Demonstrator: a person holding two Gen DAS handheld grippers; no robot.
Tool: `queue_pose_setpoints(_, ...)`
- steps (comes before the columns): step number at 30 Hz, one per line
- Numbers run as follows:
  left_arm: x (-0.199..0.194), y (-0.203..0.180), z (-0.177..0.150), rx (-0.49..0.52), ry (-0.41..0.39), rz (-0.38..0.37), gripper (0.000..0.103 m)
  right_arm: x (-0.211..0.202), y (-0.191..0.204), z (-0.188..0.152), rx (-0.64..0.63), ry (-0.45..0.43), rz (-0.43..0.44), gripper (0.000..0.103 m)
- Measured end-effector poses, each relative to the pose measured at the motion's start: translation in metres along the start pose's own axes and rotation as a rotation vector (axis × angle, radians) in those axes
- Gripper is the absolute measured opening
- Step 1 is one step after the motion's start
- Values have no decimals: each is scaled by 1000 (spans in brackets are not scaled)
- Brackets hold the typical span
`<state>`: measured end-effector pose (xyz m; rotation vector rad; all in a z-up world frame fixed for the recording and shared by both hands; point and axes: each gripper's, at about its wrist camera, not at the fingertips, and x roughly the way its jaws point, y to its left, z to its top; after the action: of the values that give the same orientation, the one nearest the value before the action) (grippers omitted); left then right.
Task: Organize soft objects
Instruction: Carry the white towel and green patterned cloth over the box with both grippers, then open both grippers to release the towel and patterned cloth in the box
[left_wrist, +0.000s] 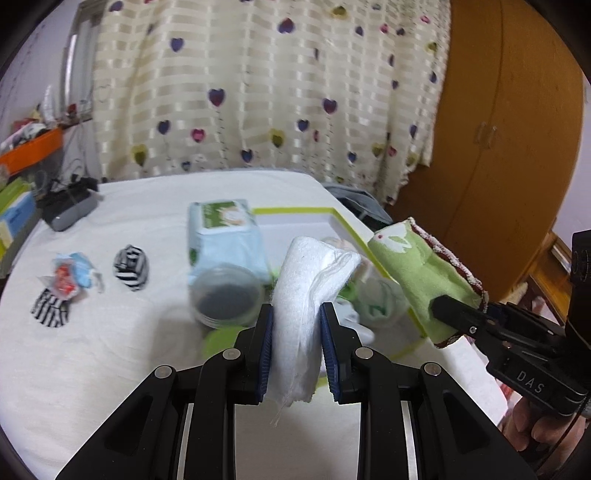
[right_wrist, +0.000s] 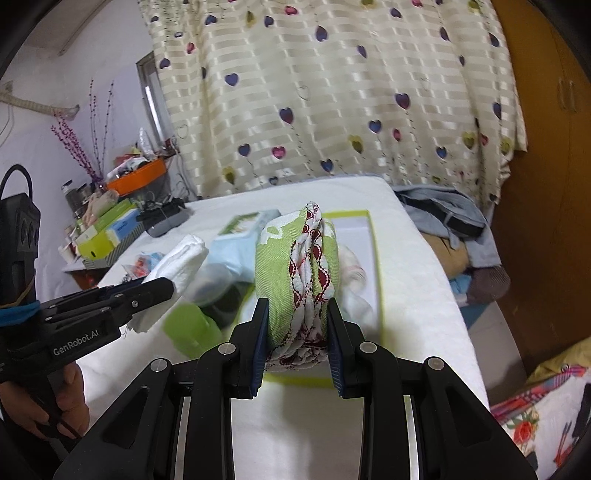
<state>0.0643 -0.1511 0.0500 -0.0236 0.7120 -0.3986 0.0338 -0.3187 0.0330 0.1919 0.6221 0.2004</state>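
The left gripper (left_wrist: 297, 326) is clamping one folded white cloth (left_wrist: 306, 291); the right gripper (right_wrist: 297, 326) is pinching one green towel (right_wrist: 295, 273) above the green-rimmed tray (right_wrist: 375, 254) at the bed's (left_wrist: 110, 350) right edge. Only the left view is showing two striped socks (left_wrist: 131, 267). The left tool's side is reading "GenRobot.AI", the right one's "DAS".

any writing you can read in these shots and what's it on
"DAS": on the right gripper body, left wrist view.
"GenRobot.AI": on the left gripper body, right wrist view.
Print on the wipes pack and the side boxes: too blurred to read.
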Motion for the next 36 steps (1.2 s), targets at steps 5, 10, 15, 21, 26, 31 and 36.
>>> queue_pose_setpoints(5, 9, -16, -10, 12, 43, -35, 23, -6, -14, -12, 16, 24, -25, 29)
queue_pose_setpoints(10, 15, -28, -19, 27, 86, -62, 23, -9, -18, -26, 19, 57, -35, 29)
queue_pose_setpoints(15, 25, -33, -22, 27, 126, -78, 23, -6, -19, -40, 16, 106, -41, 29)
queue_pose_setpoints(21, 44, -34, -17, 18, 158, -79, 23, 4, -24, -38, 14, 133, -58, 29)
queue_pose_setpoints(26, 63, -32, -10, 2, 182, -81, 23, 22, -27, -28, 17, 148, -54, 29)
queue_pose_setpoints(31, 78, -30, 0, -16, 181, -74, 23, 37, -30, -16, 12, 151, -50, 29)
queue_pose_setpoints(36, 93, -29, 11, -27, 177, -64, 23, 53, -37, -6, 19, 156, -49, 29)
